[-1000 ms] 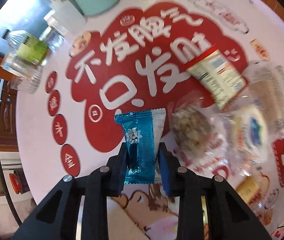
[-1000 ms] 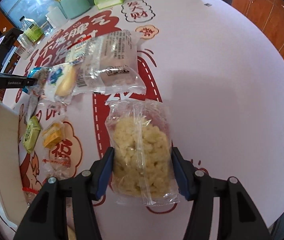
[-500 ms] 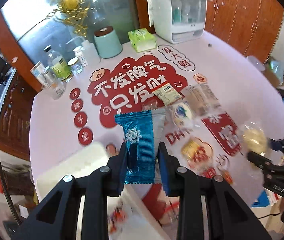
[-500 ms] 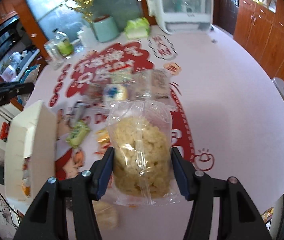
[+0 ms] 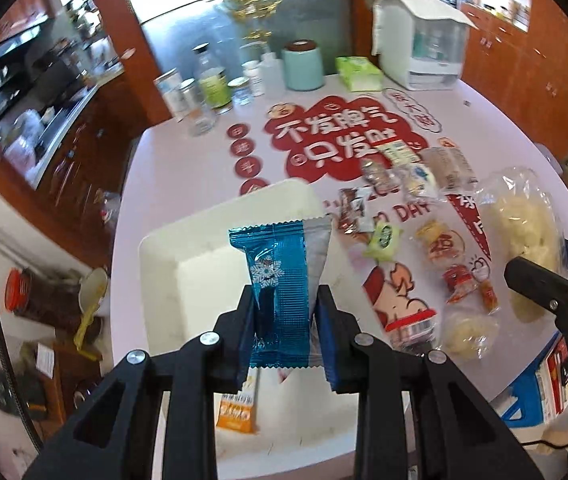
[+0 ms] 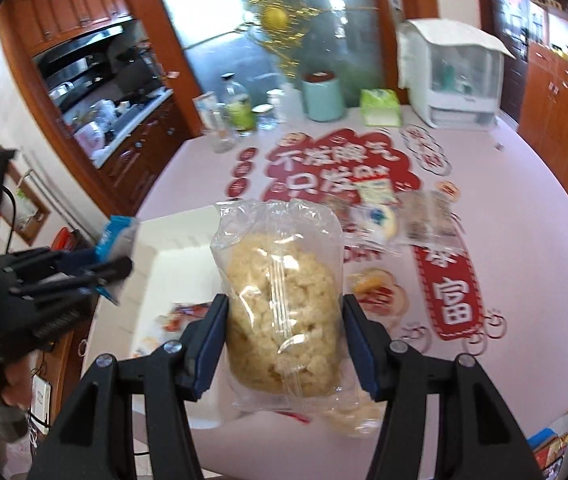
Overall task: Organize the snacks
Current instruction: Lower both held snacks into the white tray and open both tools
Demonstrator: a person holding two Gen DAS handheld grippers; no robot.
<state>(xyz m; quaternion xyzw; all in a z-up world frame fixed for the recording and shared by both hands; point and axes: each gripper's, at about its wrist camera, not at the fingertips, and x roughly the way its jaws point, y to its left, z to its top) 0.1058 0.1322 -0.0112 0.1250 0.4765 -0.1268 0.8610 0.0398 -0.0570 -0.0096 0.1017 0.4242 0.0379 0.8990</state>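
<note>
My left gripper (image 5: 284, 328) is shut on a blue foil snack packet (image 5: 280, 292) and holds it above a white box (image 5: 204, 280) at the table's near left edge. An orange snack pack (image 5: 236, 410) lies in the box. My right gripper (image 6: 284, 344) is shut on a clear bag of pale puffed snack (image 6: 284, 312), held above the table beside the white box (image 6: 172, 276). The bag (image 5: 523, 248) and right gripper also show at the right of the left wrist view. Several loose snacks (image 5: 423, 240) lie on the table.
Bottles and jars (image 5: 208, 88), a teal canister (image 5: 303, 64), a green tissue pack (image 5: 357, 74) and a white dispenser (image 5: 419, 40) stand at the table's far edge. Wooden cabinets (image 5: 523, 72) surround the table. The left gripper shows at the left of the right wrist view (image 6: 96, 264).
Both grippers have lifted their snacks up and back from the table surface toward the near edge. The white box has come into view under the left gripper.
</note>
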